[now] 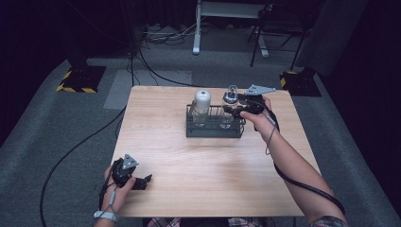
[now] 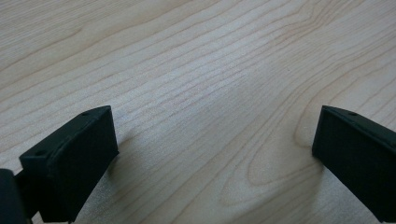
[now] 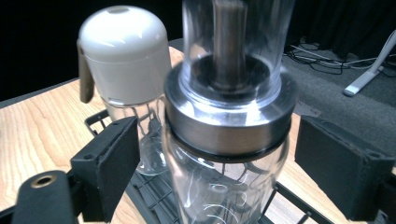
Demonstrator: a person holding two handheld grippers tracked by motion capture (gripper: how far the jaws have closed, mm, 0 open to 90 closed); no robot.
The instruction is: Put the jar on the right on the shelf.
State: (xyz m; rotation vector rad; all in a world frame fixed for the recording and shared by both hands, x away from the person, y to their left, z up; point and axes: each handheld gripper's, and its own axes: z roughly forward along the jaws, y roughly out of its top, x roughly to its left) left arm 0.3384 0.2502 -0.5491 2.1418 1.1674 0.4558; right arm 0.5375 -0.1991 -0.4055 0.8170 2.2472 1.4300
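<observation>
My right gripper [image 3: 219, 154] stands at the glass bottle with the steel collar [image 3: 227, 116], its jaws parted to either side of the neck with a gap showing on both sides, so the pads are not pressing and nothing is held. That bottle sits upright in the right-hand end of the dark wire rack [image 1: 215, 127] toward the far side of the wooden table [image 1: 203, 175], and just beside it, in the left-hand end of the rack, stands the white-capped bottle [image 1: 201, 106]. I judge the placing of both bottles as done: each is seated in its own slot and neither leans. What I reckon is left for this hand is to back away without nudging the steel collar. My left gripper [image 1: 137, 182] rests low at the near left corner of the table, jaws wide apart over bare wood, holding nothing.
</observation>
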